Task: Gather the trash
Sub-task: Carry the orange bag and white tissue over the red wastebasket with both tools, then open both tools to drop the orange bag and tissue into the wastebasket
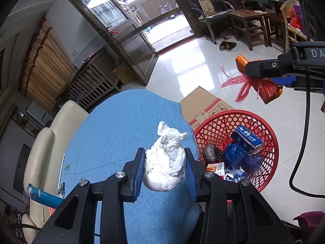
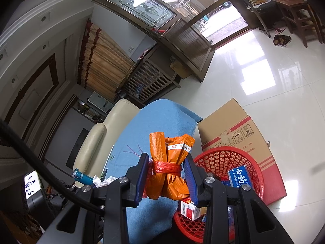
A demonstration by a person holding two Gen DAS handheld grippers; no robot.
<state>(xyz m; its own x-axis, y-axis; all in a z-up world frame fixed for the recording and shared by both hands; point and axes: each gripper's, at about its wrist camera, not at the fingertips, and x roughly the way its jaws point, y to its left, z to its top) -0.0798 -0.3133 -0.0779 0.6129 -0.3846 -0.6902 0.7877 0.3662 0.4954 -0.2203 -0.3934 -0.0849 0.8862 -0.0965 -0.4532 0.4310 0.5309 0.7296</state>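
Home living rm, sofa, wood chairs, slippers

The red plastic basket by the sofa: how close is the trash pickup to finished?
Partly done: the red plastic mesh basket already holds a blue toothpaste box and other packets. In hand: the left gripper clamps a crumpled white paper wad, the right gripper an orange wrapper bundle tied with red string. Left: dropping both in, then perhaps the blue tube on the sofa.

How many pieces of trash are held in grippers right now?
2: a white paper wad in the left gripper over the blue cloth; an orange bundle in the right gripper.
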